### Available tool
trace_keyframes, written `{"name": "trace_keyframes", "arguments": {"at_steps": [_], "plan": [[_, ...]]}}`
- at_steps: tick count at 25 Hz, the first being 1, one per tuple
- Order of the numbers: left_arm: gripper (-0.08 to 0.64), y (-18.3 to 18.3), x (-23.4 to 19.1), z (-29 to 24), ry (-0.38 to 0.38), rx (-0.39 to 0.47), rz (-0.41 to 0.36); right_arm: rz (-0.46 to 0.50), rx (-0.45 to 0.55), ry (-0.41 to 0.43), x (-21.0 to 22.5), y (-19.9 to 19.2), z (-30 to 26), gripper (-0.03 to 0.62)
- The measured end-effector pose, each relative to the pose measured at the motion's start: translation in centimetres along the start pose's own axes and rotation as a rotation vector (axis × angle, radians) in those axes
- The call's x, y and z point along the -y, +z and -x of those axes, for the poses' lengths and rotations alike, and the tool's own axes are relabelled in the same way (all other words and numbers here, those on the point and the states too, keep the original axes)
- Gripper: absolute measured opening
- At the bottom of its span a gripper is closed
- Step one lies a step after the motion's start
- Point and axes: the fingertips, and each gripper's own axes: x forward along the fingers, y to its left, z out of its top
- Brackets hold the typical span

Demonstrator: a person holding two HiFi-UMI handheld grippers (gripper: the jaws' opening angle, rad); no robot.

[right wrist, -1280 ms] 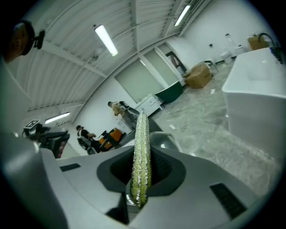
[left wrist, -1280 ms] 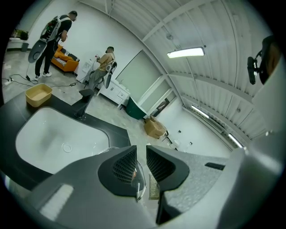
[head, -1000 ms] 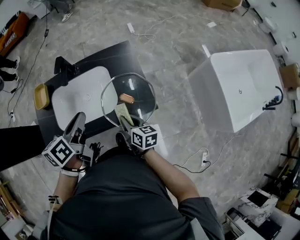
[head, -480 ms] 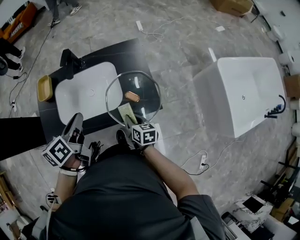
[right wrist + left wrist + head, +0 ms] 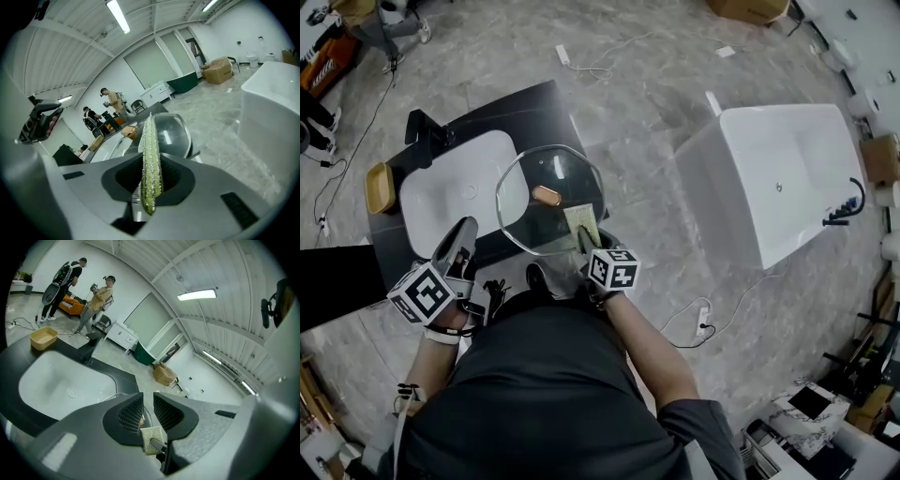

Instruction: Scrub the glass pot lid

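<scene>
You're pinching the glass pot lid (image 5: pixel 546 178) by its rim in the left gripper (image 5: pixel 468 228) over the sink counter (image 5: pixel 534 105), the right gripper (image 5: pixel 586 240) clamping a sponge (image 5: pixel 580 223) against it, so aim at rubbing lightly while bracing the lid.

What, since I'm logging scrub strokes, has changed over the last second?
The right claw swept the sponge rightward across the glass pot lid, ending right of its knob. Unchanged: the left claw grips the lid's rim, the right claw grips the sponge.

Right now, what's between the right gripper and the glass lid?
A green scrub pad, clamped in the right gripper, over the glass lid; head view.
</scene>
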Motion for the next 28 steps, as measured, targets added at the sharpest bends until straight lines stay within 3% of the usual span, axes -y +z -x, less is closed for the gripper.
{"name": "trace_keyframes", "arguments": {"at_steps": [3,6,9,14,16,18,21,22,26,28], "plan": [[0.069,-0.2,0.3,-0.4,-0.005,0.006,0.014,0.007,0.003,-0.058,2.4,1.3,1.3,0.055],[0.069,-0.2,-0.6,0.0,0.014,0.019,0.033,0.078,0.026,-0.076,2.5,4.3,2.2,0.055],[0.069,0.0,-1.6,0.9,0.033,0.044,0.061,0.244,0.037,-0.042,0.5,9.1,1.2,0.055],[0.069,0.5,-5.0,4.0,0.09,0.094,0.115,0.601,-0.055,0.039,-5.3,15.9,-5.6,0.055],[0.069,0.7,-7.0,6.0,0.122,0.118,0.141,0.757,-0.142,0.078,-8.1,16.3,-9.3,0.055],[0.069,0.8,-8.7,8.0,0.157,0.144,0.171,0.951,-0.323,0.074,-9.2,15.0,-12.6,0.055],[0.069,0.9,-11.2,11.0,0.209,0.188,0.217,1.24,-0.638,-0.036,-7.6,13.9,-15.6,0.055],[0.069,0.9,-12.2,11.8,0.224,0.201,0.23,1.266,-0.688,-0.067,-7.3,14.3,-16.2,0.055],[0.069,0.8,-15.2,14.1,0.259,0.24,0.272,1.156,-0.745,-0.101,-7.6,14.2,-17.8,0.055],[0.069,0.9,-15.7,14.5,0.253,0.256,0.297,1.258,-0.882,-0.153,-7.0,13.1,-17.7,0.055]]}}
